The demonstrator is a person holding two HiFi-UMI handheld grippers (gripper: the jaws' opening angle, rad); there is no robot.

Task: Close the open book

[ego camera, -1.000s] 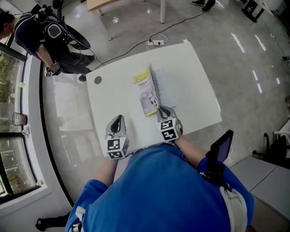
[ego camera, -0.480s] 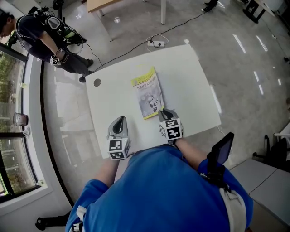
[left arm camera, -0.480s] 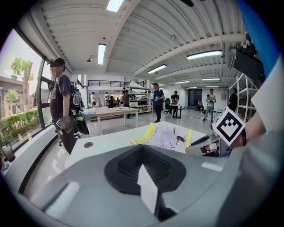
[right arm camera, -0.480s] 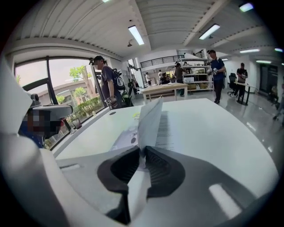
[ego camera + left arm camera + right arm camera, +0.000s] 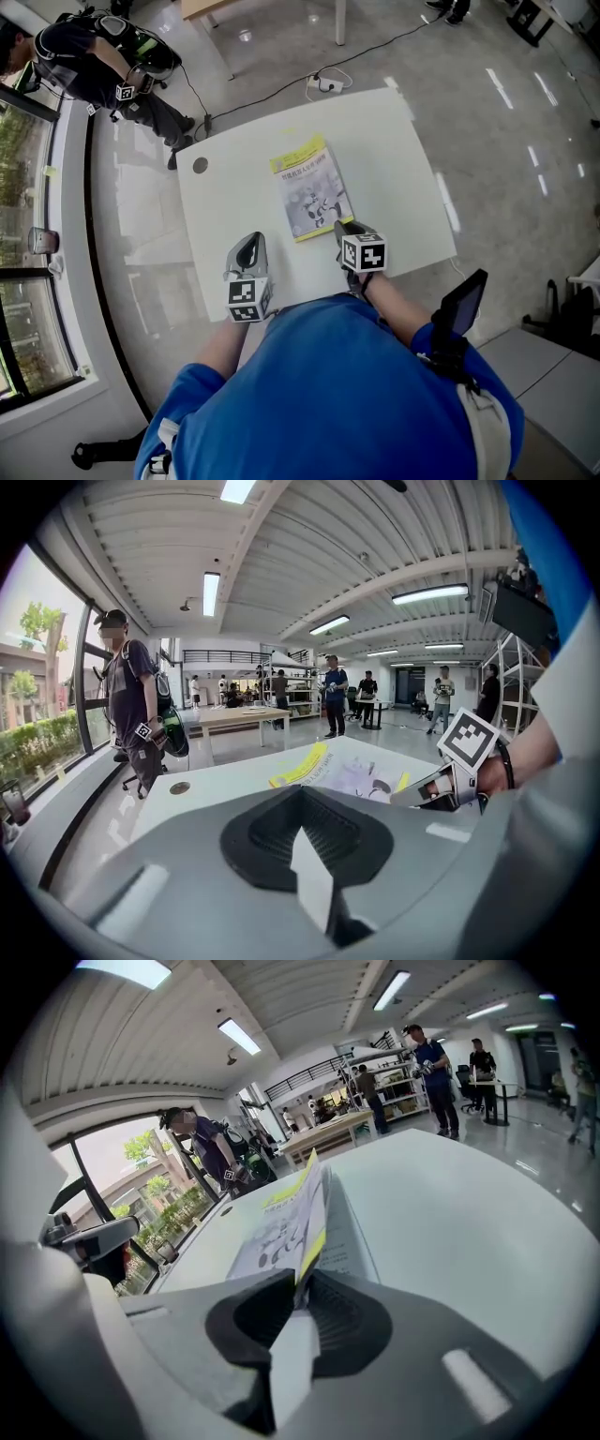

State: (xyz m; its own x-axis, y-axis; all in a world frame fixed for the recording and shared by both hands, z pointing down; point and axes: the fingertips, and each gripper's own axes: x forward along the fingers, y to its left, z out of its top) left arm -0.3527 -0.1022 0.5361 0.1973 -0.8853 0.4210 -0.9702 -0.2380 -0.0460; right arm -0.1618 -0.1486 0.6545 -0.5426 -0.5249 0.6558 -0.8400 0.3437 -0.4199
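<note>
The book (image 5: 311, 187), a thin paperback with a grey illustrated cover and a yellow band at its far end, lies straight ahead of the right gripper (image 5: 302, 1286). The jaws pinch the cover's near corner. The cover is raised slightly off a printed page, which shows just right of the jaws.

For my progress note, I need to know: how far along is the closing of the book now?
Mostly done: the book lies with its cover facing up. In hand: the right gripper pinches the cover's near edge, held slightly above the text page. Remaining: lay it flat and release. The left gripper is shut and empty.
</note>
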